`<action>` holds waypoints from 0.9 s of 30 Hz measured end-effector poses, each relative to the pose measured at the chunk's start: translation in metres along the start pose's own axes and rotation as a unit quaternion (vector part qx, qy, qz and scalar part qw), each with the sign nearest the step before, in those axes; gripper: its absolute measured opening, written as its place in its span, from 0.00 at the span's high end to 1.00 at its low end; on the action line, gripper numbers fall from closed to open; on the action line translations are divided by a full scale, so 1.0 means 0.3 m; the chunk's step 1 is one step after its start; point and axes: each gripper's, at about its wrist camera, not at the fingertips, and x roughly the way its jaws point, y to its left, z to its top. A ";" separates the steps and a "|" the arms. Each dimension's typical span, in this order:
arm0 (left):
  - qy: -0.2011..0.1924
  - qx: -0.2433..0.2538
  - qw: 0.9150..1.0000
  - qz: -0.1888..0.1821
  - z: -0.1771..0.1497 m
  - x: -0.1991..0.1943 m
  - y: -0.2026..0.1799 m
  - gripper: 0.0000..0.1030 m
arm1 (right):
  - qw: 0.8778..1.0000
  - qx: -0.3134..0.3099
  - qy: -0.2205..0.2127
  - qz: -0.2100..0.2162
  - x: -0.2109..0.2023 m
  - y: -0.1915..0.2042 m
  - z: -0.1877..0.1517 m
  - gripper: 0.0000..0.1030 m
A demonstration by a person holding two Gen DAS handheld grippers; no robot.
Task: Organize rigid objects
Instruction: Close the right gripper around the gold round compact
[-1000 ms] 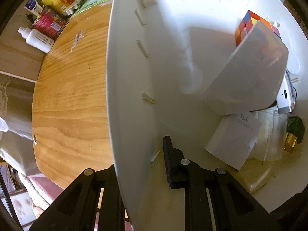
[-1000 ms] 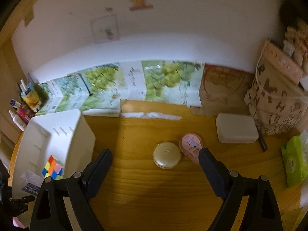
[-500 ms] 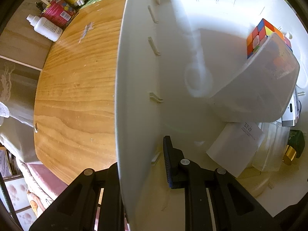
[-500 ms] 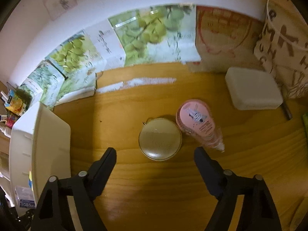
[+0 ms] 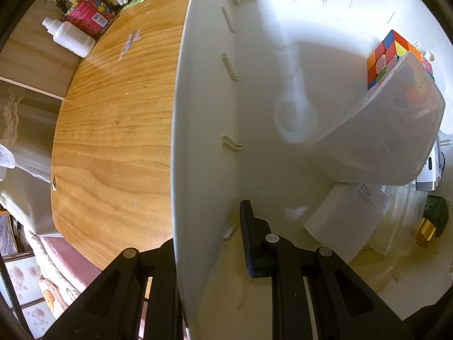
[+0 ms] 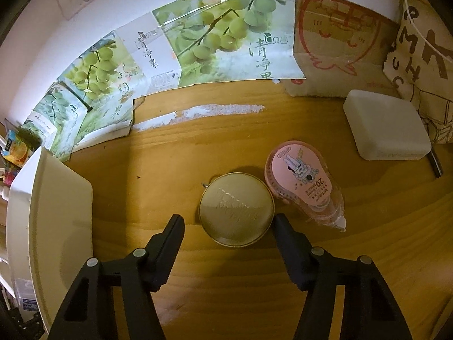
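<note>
Only my left view shows the left gripper clamped on the white bin wall, while my right gripper, fingers apart, has descended around the round tin.

A home: wooden table cluttered with toiletries.

The near wall of a white plastic bin is clamped by the left gripper, one finger outside and one inside. Within the bin, a colourful puzzle cube is seen at the far right, partly covered by a translucent container. A white box marked 33W lies nearer. On the wooden table, a white bottle stands at the far left.
</note>
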 end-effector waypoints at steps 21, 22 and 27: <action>-0.018 0.024 1.000 -0.001 -0.042 -0.020 -0.037 0.82 | 0.999 -0.018 -0.039 0.017 -0.101 0.028 -0.001 0.49; -0.019 0.026 0.999 -0.002 -0.043 -0.021 -0.036 0.82 | 0.999 -0.020 -0.044 0.019 -0.117 0.036 -0.003 0.49; -0.027 0.040 0.999 -0.008 -0.051 -0.029 -0.040 0.82 | 0.997 -0.037 -0.064 0.038 -0.197 0.085 -0.011 0.82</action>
